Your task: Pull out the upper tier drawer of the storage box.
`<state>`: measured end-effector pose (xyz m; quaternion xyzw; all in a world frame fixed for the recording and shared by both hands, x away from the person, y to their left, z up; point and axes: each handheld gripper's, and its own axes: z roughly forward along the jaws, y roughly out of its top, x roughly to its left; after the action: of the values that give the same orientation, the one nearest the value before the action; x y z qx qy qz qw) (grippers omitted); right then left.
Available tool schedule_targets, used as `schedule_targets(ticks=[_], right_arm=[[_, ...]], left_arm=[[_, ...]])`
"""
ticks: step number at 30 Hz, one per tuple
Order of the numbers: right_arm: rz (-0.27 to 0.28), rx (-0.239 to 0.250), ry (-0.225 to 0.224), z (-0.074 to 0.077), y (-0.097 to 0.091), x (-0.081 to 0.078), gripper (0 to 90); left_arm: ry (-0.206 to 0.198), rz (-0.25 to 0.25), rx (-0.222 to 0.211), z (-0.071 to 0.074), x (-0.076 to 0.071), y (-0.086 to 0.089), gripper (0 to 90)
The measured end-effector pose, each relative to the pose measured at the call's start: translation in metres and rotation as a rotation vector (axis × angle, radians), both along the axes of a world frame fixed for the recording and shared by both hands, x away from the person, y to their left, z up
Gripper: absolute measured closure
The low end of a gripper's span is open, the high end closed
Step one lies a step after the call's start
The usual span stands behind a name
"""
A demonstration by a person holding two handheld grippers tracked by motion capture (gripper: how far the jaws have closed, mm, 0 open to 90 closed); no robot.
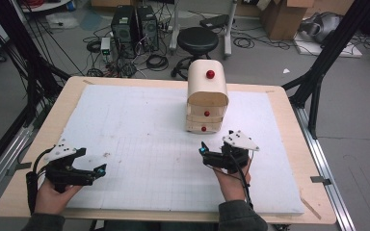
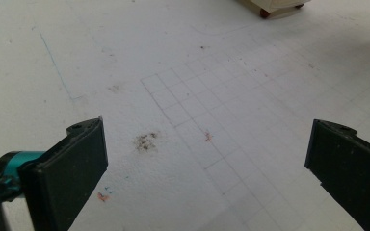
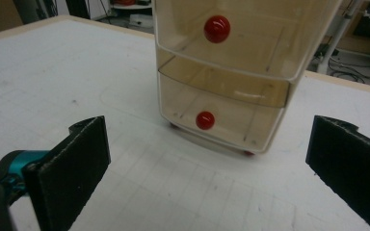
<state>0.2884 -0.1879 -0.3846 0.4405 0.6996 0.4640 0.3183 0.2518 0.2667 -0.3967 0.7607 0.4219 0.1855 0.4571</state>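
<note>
Upright cream drawer cabinet [image 1: 207, 96], red knobs.

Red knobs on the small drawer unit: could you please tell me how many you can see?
3 on the drawer unit: the top knob on the uppermost front, the middle knob below it, and the bottom knob on the lowest drawer. None seems hidden.

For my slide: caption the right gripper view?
Open right gripper faces a drawer unit with red knobs.

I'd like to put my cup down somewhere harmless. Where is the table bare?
The white mat is bare left of the drawer unit, between it and the left gripper. It is tight only between the drawer unit and the right gripper just before it.
</note>
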Motion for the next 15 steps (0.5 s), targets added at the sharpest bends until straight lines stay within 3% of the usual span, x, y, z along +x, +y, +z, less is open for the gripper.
schedule_targets(ticks=[9, 15], right_arm=[[-0.022, 0.041, -0.037, 0.002, 0.014, 0.011, 6.1], [-0.118, 0.06, -0.092, 0.007, 0.024, 0.022, 7.0]], left_arm=[[-0.002, 0.0, -0.001, 0.0, 0.001, 0.001, 1.7], [0.002, 0.0, -0.004, -0.001, 0.002, 0.0, 1.7]])
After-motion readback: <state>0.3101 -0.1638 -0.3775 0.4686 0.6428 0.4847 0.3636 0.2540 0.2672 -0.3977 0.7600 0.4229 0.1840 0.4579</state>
